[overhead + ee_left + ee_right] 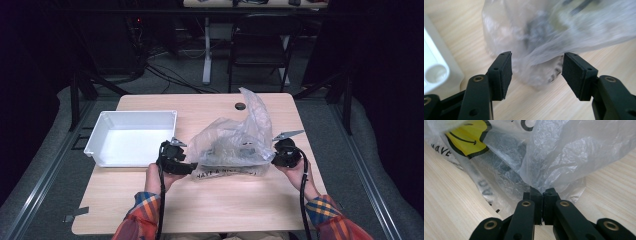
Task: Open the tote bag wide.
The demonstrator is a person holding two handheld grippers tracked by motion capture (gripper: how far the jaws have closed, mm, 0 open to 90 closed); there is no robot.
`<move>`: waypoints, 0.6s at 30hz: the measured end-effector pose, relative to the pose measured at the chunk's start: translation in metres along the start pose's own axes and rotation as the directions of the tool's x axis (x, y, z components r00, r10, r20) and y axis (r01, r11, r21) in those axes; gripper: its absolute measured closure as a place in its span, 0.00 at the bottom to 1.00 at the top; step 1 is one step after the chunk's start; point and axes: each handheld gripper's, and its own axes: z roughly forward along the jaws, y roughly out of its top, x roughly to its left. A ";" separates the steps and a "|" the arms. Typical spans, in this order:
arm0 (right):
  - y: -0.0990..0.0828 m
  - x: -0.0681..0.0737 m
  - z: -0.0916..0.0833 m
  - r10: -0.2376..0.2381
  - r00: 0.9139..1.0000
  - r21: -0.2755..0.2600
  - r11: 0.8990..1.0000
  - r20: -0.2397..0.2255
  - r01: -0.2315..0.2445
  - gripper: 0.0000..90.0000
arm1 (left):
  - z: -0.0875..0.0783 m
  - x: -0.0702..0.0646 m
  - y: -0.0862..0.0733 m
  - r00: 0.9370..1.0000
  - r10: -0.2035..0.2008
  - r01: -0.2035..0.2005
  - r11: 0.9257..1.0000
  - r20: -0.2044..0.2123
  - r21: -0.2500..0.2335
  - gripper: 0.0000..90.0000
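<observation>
Gripper on my right is pinched tight on a fold of the clear plastic bag, its pads pressed together with film caught between them. Left gripper stands spread, its jaws apart on either side of the bag's lower bulge without pressing on it; from the left gripper view I see film between the pads but no contact.

From the high view the bag lies on the bench between my two hands, just right of the white tray, with one flap standing up toward the far edge. It has a yellow smiley face and black lettering printed on it, and something dark sits inside; I cannot tell what it is through the crinkled film.

I judge the bag as light, very soft and slippery. It will not hold any shape, and a pinch on a single layer may slide off or stretch the film. The dark contents probably carry most of the weight, so the bag should sag wherever they sit. I would take hold on gathered, doubled film near the edge, as my right gripper does, and pick a matching fold on the left side rather than squeeze the bulge, so the load hangs between both grips.
</observation>
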 end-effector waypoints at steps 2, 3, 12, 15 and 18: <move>0.000 0.002 0.001 -0.010 1.000 0.007 1.000 0.004 0.010 1.00 | -0.005 -0.001 0.005 1.000 -0.013 0.014 0.999 0.024 -0.049 0.42; 0.000 0.002 0.002 -0.016 1.000 0.005 1.000 -0.001 0.016 1.00 | -0.007 -0.002 0.007 1.000 -0.020 0.021 0.997 0.020 -0.072 0.41; -0.001 0.006 0.006 -0.039 0.999 0.049 0.998 -0.010 0.039 1.00 | 0.025 -0.008 0.018 1.000 -0.023 0.022 0.998 -0.012 -0.059 0.43; -0.002 0.007 0.006 -0.052 0.999 0.053 0.997 -0.012 0.052 1.00 | 0.035 -0.005 0.017 1.000 -0.016 0.016 0.999 -0.003 -0.039 0.54; -0.003 0.007 0.006 -0.051 0.999 0.060 0.997 -0.013 0.052 1.00 | 0.041 -0.003 0.015 1.000 -0.002 0.002 1.000 0.011 -0.031 0.72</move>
